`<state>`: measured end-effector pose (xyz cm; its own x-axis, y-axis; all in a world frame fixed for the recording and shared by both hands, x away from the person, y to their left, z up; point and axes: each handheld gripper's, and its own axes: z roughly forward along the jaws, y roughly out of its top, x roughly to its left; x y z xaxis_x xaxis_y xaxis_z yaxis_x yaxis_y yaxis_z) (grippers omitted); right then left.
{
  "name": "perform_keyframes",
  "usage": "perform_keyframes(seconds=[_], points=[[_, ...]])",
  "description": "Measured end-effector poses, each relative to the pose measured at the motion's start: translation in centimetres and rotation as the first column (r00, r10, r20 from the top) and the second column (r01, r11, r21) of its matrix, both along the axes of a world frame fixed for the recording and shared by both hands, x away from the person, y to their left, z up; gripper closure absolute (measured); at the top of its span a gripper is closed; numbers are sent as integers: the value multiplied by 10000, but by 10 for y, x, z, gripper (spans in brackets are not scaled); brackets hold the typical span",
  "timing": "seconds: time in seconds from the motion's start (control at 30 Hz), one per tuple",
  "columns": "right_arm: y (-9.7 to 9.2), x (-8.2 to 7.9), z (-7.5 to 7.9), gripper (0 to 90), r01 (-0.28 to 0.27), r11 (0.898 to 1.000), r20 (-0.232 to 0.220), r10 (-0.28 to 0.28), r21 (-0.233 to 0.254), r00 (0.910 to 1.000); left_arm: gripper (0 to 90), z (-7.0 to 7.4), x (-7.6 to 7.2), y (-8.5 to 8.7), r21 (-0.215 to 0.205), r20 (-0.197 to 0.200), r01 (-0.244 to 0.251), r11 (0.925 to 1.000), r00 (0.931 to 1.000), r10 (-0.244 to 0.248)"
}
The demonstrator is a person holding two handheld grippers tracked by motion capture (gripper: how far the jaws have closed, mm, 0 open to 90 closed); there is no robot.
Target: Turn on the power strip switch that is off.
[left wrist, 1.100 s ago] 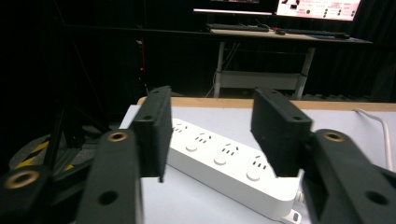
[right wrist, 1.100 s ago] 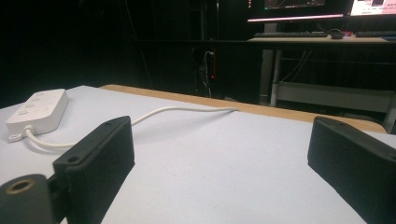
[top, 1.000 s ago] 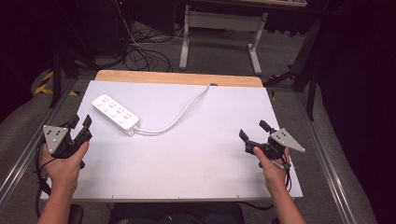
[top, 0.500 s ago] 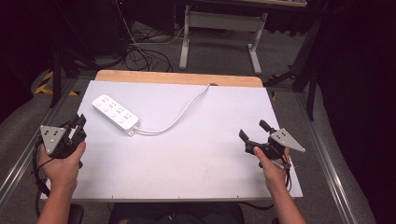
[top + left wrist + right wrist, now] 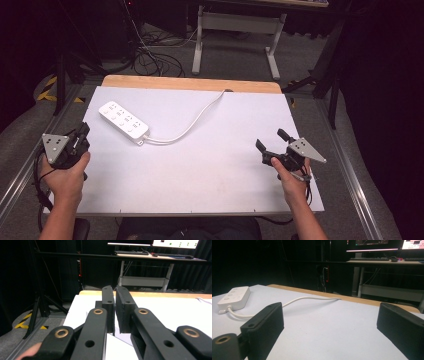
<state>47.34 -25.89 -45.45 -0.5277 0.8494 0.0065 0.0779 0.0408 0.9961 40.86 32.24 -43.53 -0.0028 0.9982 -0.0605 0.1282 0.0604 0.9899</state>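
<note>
**Both grippers idle at the near corners, power strip untouched**

Landmark: the white power strip point(image 5: 123, 120), lying flat and slantwise on the white table point(image 5: 210, 190), toward the far left of the sheet. Its white cable point(image 5: 192, 122) is curving away from the strip's near-right end and running off over the wooden far edge point(image 5: 190, 83).

Left: you are holding the left gripper point(image 5: 81, 136) near-left of the strip, at the table's left edge, apart from the strip. Its jaws have just been closing and are now standing pressed nearly together with nothing between them; in the left gripper view point(image 5: 115, 306) just a thin slit is showing between the pads.

Right: you are holding the right gripper point(image 5: 271, 142) well to the right of the strip, toward the near-right corner. Its jaws are standing spread wide and empty. In the right gripper view point(image 5: 329, 322) they are framing bare table, with the strip point(image 5: 234, 298) lying far off at the left and its cable point(image 5: 309, 298) trailing across the middle.

Nothing is touching the strip or the cable.
</note>
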Motion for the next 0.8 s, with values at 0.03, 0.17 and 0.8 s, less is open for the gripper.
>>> perform_keyframes(seconds=[0.03, 0.17, 0.8], points=[[0, 0, 0, 77, -7, 10000, -7, 7, -12, 10000, 868, 0, 0, 0, -18, -11, -28, 10000, 10000, 28], [0, 0, 0, 79, -27, 10000, -23, 27, -21, 10000, 886, 1, 0, 0, -104, -126, -34, 9999, 9999, 33], [0, -1, -1, 78, -104, 9999, -171, 105, 16, 9998, 900, 8, 18, 6, 294, -292, -176, 9994, 9994, 184]])
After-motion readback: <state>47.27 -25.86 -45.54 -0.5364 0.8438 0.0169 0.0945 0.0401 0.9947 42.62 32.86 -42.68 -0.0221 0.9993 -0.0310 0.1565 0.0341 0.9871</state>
